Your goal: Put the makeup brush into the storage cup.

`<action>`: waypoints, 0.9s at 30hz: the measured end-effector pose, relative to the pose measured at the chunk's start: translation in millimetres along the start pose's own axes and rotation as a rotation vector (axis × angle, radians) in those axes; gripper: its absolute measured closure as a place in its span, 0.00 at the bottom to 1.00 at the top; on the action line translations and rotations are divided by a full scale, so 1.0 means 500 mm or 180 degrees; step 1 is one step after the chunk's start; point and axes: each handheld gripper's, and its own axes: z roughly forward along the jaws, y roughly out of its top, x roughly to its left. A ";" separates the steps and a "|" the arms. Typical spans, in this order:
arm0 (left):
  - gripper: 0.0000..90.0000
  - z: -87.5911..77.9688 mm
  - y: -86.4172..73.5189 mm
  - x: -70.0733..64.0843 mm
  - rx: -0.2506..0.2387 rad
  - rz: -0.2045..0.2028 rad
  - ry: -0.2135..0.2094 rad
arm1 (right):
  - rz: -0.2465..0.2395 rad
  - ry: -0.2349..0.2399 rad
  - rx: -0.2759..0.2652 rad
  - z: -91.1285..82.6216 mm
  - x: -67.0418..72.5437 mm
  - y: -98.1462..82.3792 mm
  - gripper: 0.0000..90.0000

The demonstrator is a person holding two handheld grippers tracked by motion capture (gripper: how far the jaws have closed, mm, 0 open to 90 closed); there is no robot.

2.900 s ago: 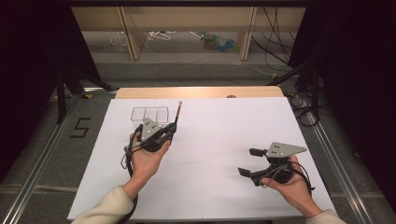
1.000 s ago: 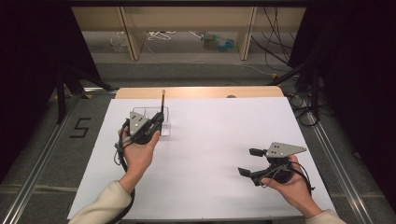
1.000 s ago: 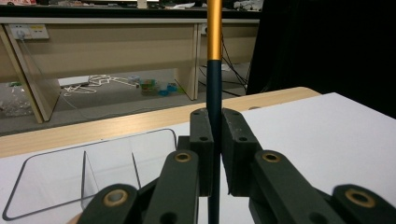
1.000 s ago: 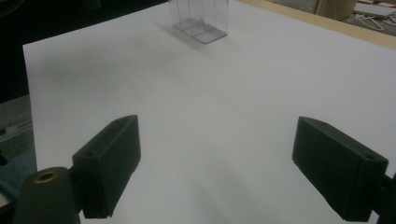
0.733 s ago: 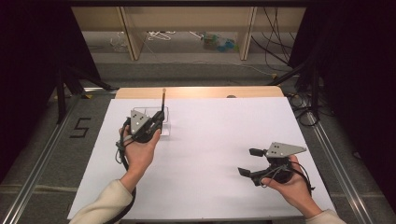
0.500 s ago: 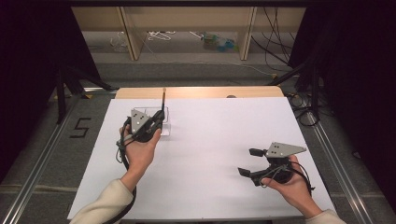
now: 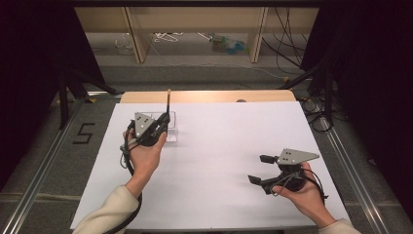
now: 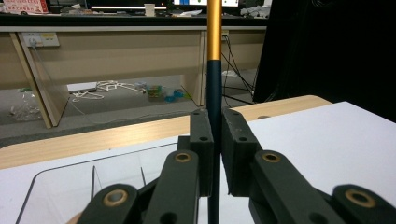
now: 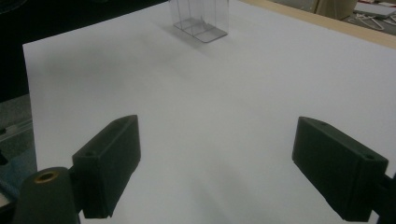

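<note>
The left gripper [image 7: 155, 130] clenched a pen [image 7: 168, 100] upright over the clear holder [image 7: 171, 132], far left on the desk [image 7: 219, 146]. The right gripper [image 7: 265, 170] sat released, near right, with open room between. Nothing had shifted since a second earlier.

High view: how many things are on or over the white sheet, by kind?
Grippers: 2, the left gripper and the right gripper
Pens: 1, the pen, upright in the left gripper's shut jaws
Clear boxes: 1, the box with dividers
Total: 4
</note>
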 end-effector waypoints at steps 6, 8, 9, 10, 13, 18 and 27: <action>0.93 0.003 0.002 0.001 -0.0013 -0.0007 0.0010 | -0.0006 -0.0007 0.0004 0.000 0.000 0.000 0.18; 0.93 0.004 0.002 0.001 -0.0017 -0.0005 0.0019 | 0.0000 0.0000 0.0001 0.000 0.000 0.000 0.18; 0.93 0.004 0.003 0.001 -0.0016 -0.0003 0.0020 | -0.0001 -0.0001 0.0001 0.000 0.000 0.000 0.18; 0.93 0.005 0.003 0.001 -0.0014 -0.0001 0.0019 | 0.0000 -0.0002 0.0001 0.000 0.000 0.000 0.18; 0.93 0.006 0.005 0.001 -0.0019 -0.0002 0.0017 | 0.0004 -0.0003 0.0002 0.000 0.000 0.000 0.18; 0.93 0.009 0.008 0.000 -0.0039 -0.0002 0.0021 | 0.0010 0.0000 0.0009 0.000 0.000 0.000 0.18; 0.93 0.015 0.011 0.002 -0.0049 -0.0007 0.0030 | 0.0021 0.0002 0.0013 0.000 0.000 0.000 0.18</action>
